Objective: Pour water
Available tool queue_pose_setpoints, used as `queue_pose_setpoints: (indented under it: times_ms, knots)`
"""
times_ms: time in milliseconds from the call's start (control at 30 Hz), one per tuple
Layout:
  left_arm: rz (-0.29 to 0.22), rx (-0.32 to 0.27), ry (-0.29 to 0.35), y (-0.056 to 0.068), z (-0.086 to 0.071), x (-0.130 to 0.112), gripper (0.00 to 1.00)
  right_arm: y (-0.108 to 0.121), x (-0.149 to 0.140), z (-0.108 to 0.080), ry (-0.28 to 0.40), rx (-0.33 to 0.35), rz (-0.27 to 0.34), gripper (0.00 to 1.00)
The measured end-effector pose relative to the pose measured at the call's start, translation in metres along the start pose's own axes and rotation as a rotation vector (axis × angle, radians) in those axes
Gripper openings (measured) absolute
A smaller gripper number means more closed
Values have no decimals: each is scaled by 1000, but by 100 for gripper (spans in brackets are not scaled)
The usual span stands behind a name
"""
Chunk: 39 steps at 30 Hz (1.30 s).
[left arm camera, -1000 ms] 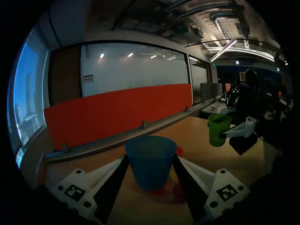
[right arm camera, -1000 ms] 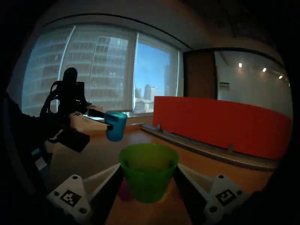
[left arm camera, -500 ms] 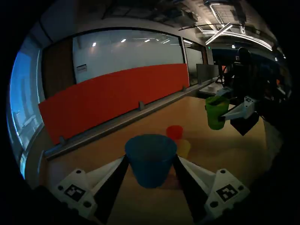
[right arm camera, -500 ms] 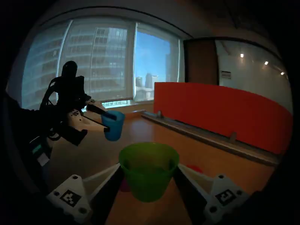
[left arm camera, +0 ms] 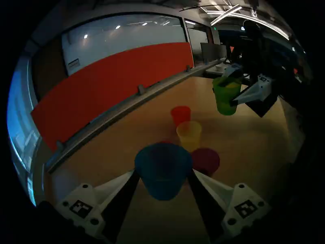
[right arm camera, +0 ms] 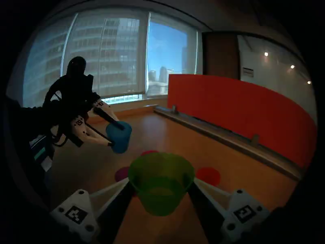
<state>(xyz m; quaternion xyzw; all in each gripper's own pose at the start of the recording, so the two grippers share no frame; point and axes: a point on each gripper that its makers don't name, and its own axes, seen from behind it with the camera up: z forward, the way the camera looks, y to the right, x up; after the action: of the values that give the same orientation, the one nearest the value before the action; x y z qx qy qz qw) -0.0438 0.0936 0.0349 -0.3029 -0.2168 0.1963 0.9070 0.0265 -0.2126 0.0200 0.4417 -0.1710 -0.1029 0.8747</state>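
The left gripper (left arm camera: 163,181) is clamped on a blue cup (left arm camera: 163,162) at the lower centre of the left gripper view. Both fingers press its sides, carrying it clear of the table (left arm camera: 252,150). The right gripper (right arm camera: 160,193) pinches a green cup (right arm camera: 160,179) the same way, at the lower centre of the right gripper view. Both cups hang in the air, well apart, likely so that one can be brought over and tipped into the other. A red cup (left arm camera: 180,116), a yellow cup (left arm camera: 189,134) and a magenta cup (left arm camera: 205,160) stand close together on the table. It is hard to tell whether either held cup has water in it.
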Motion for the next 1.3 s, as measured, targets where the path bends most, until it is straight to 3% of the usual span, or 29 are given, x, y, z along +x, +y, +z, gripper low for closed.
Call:
queue_pose_setpoints:
  times_ms: [667, 1300]
  knots:
    - [45, -53, -152, 4, 26, -43, 85, 1, -38, 16, -147, 32, -12, 88]
    - [15, -110, -230, 10, 46, -68, 85, 4, -72, 33, -248, 41, -8, 89]
